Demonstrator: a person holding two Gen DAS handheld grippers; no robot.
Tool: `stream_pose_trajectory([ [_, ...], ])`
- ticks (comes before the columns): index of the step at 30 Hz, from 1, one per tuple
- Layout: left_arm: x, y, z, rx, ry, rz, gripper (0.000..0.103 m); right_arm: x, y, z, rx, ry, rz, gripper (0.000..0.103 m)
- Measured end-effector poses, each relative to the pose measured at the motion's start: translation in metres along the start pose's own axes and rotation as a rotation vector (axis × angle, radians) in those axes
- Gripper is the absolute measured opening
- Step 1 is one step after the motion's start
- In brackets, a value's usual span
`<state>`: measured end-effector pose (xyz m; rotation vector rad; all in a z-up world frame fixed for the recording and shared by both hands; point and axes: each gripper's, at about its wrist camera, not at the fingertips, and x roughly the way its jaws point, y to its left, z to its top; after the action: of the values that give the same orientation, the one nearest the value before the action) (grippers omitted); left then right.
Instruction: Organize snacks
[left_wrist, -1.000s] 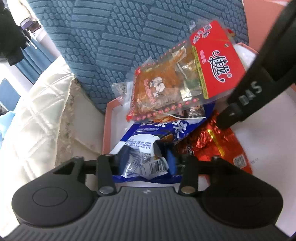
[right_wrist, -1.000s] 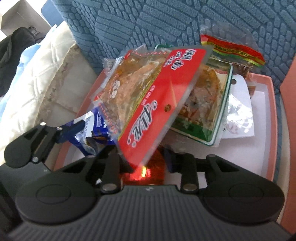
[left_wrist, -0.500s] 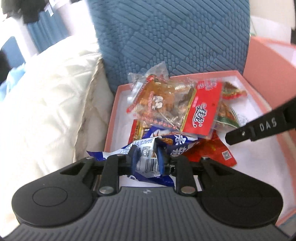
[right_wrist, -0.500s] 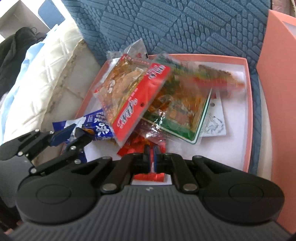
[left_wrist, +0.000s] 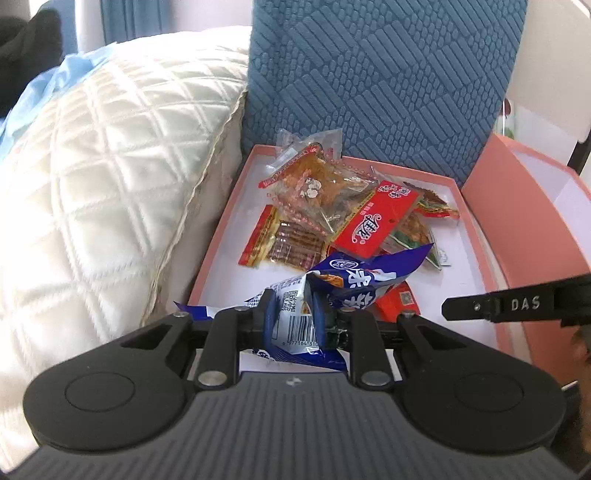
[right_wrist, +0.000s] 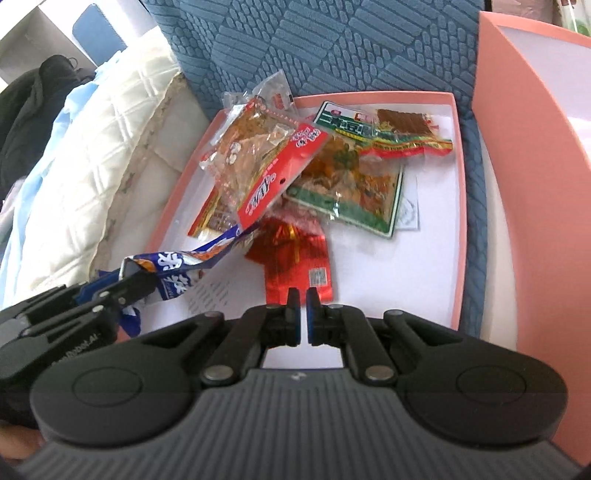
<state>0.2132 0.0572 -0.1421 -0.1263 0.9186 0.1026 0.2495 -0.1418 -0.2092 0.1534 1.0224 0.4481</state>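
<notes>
A pink tray (left_wrist: 218, 254) (right_wrist: 458, 221) holds several snack packets. My left gripper (left_wrist: 291, 314) is shut on a blue snack packet (left_wrist: 354, 277) at the tray's near left edge; it also shows in the right wrist view (right_wrist: 173, 269). My right gripper (right_wrist: 303, 317) is shut and empty above the tray's near edge, just behind a red foil packet (right_wrist: 295, 262). A red-labelled clear packet (left_wrist: 369, 221) (right_wrist: 269, 173) lies on the pile, over a green-edged packet (right_wrist: 351, 184). A striped red packet (left_wrist: 284, 240) lies at the left.
A blue textured cushion (left_wrist: 369, 74) stands behind the tray. A white quilted pillow (left_wrist: 92, 184) lies to the left. A pink box lid (left_wrist: 535, 206) (right_wrist: 535, 147) stands upright at the tray's right side.
My right gripper let go of the red-labelled packet, which dropped onto the pile, then shut empty and drew back. My left gripper lifted and pulled back with the blue packet.
</notes>
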Motion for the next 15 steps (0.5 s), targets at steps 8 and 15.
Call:
stream_pose_trajectory([
  [8, -0.013, 0.021, -0.012, -0.101, 0.017, -0.008, 0.025, 0.014, 0.006, -0.002, -0.015, -0.054, -0.068, 0.028],
  [15, -0.021, 0.032, -0.016, -0.11, 0.023, 0.004, 0.025, 0.037, 0.018, 0.008, -0.077, -0.115, -0.082, 0.07],
])
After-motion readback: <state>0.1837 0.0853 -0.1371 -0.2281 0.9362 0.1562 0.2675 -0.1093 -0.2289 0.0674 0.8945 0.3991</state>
